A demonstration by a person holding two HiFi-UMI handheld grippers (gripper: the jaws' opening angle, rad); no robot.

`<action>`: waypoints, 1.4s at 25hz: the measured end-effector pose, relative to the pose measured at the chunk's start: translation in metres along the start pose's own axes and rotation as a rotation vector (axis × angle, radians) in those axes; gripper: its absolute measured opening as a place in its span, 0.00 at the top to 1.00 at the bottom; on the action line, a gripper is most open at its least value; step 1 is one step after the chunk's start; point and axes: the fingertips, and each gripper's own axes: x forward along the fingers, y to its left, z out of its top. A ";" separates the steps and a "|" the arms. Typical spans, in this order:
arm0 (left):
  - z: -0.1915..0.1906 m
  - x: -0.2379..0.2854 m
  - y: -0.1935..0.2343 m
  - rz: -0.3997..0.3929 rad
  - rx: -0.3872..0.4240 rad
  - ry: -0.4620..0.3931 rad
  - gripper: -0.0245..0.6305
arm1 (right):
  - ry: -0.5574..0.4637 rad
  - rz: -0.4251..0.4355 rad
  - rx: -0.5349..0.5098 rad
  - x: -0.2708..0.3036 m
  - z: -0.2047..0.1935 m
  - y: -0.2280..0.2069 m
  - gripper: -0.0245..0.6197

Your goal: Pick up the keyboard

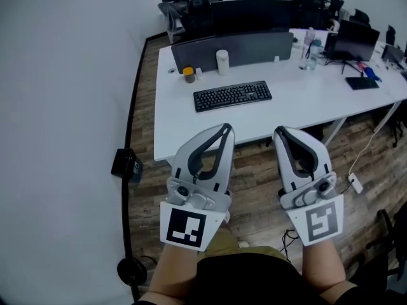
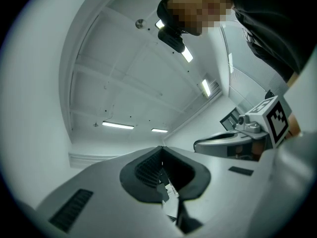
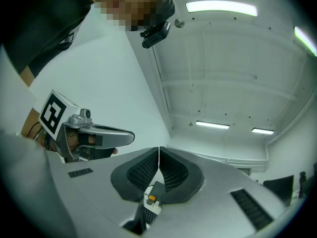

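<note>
Keyboard (image 1: 232, 96) lies flat on desk (image 1: 299, 110), upper centre of head view, untouched. Left gripper (image 1: 224, 128) and right gripper (image 1: 280, 132) hang short of the desk edge, lower centre. Both have jaws closed and empty, so probably pre-approach. Gripper views tilt toward ceiling (image 2: 124, 83); keyboard hardly shows there.

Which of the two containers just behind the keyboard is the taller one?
The white cylinder by the grey divider; the short jar with a yellowish top sits to its left.
</note>
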 end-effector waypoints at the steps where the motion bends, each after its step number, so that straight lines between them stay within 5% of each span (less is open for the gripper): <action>1: -0.002 0.003 0.003 0.002 0.005 0.002 0.95 | -0.004 0.000 -0.002 0.004 -0.001 -0.002 0.91; 35: -0.120 0.157 0.119 -0.061 0.000 0.021 0.95 | 0.110 -0.086 -0.033 0.156 -0.125 -0.092 0.91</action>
